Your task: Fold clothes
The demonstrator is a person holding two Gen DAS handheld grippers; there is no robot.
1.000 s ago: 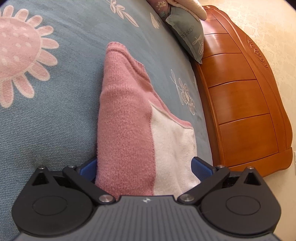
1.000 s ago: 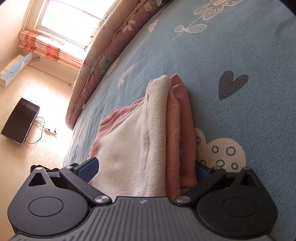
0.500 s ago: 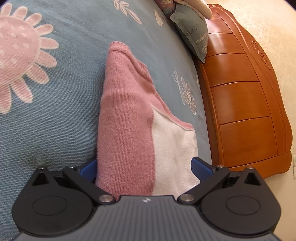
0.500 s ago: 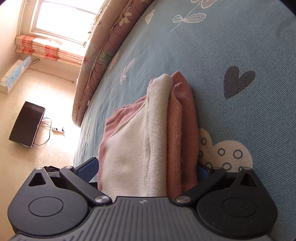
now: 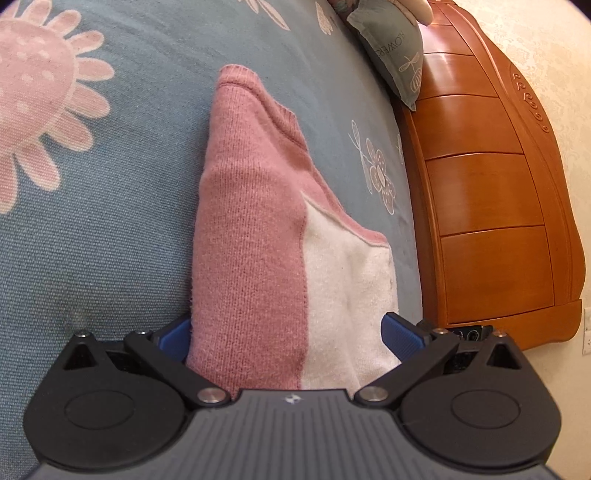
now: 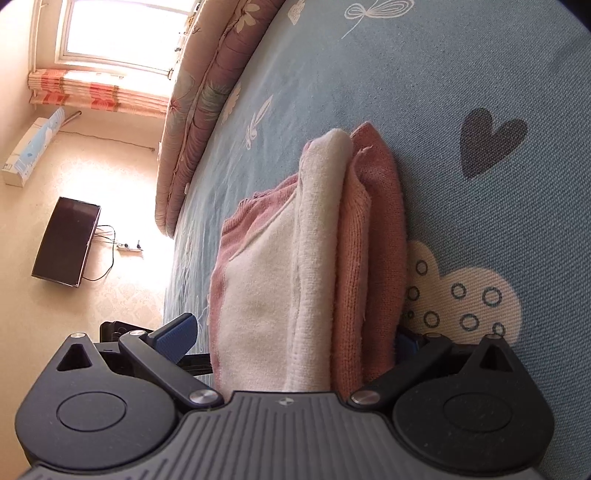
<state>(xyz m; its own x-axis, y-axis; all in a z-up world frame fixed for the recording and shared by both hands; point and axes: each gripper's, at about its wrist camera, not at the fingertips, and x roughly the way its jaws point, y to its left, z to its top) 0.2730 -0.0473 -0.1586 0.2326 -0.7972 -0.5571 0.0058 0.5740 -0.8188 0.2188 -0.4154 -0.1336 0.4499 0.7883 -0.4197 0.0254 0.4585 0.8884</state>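
Sweater (image 5: 255, 266) folded in layers on bed (image 5: 92, 229), frame centre in both views. Left gripper (image 5: 286, 332) wide, straddling the bundle's end; right gripper (image 6: 295, 332) wide, straddling the other. Judgement: close evenly, catch all layers, keep edges aligned.

1. A blue bedspread (image 5: 110, 229) with pink flower and heart prints covered the bed.
2. A grey pillow (image 5: 391, 55) leaned against the wooden headboard (image 5: 491, 206), far right.
3. A rolled floral quilt (image 6: 199, 110) lay far left.
4. A dark screen (image 6: 66, 247) stood by a window (image 6: 122, 29).
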